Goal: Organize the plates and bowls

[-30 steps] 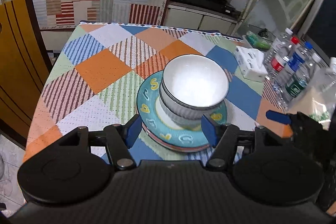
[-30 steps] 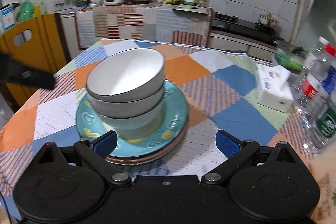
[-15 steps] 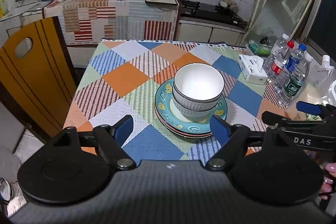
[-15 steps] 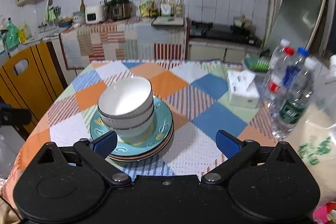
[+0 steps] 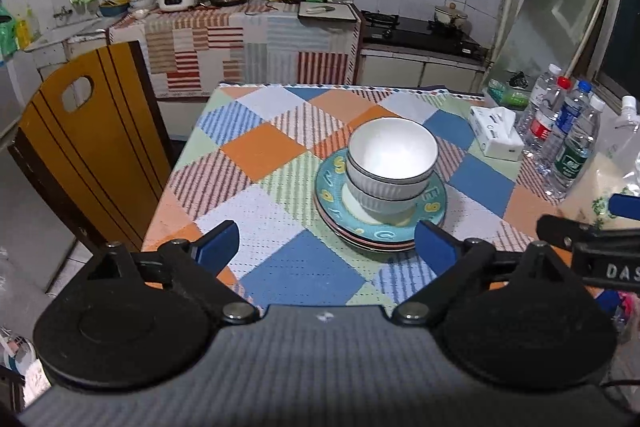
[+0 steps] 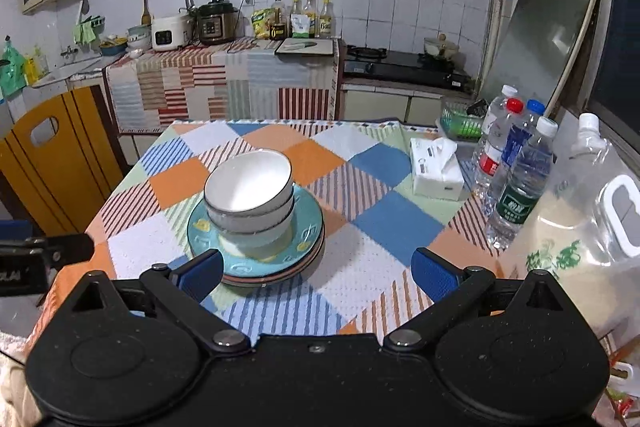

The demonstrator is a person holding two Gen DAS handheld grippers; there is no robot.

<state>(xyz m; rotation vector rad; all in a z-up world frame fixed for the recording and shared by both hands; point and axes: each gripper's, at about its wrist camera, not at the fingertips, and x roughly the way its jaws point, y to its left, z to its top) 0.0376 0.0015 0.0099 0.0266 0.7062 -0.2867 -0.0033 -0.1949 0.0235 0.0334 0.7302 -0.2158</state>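
Two nested bowls (image 6: 249,193) on stacked plates (image 6: 256,251), beyond the wide-open right hand-held gripper (image 6: 318,273)

Bowls (image 5: 391,163) on plates (image 5: 380,227), bottles (image 5: 568,139) rightward

two white ribbed bowls (image 5: 390,163) nested upright on the stacked teal plates (image 5: 376,227), mid-table, sitting there untouched

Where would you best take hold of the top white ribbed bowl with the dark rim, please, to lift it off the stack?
Grip the top white ribbed bowl at its rim, one finger inside and one outside, coming from above on the near side. It sits upright, nested in a second bowl, so its wall is mostly hidden and only the rim stands clear. The teal plate below blocks a low approach.
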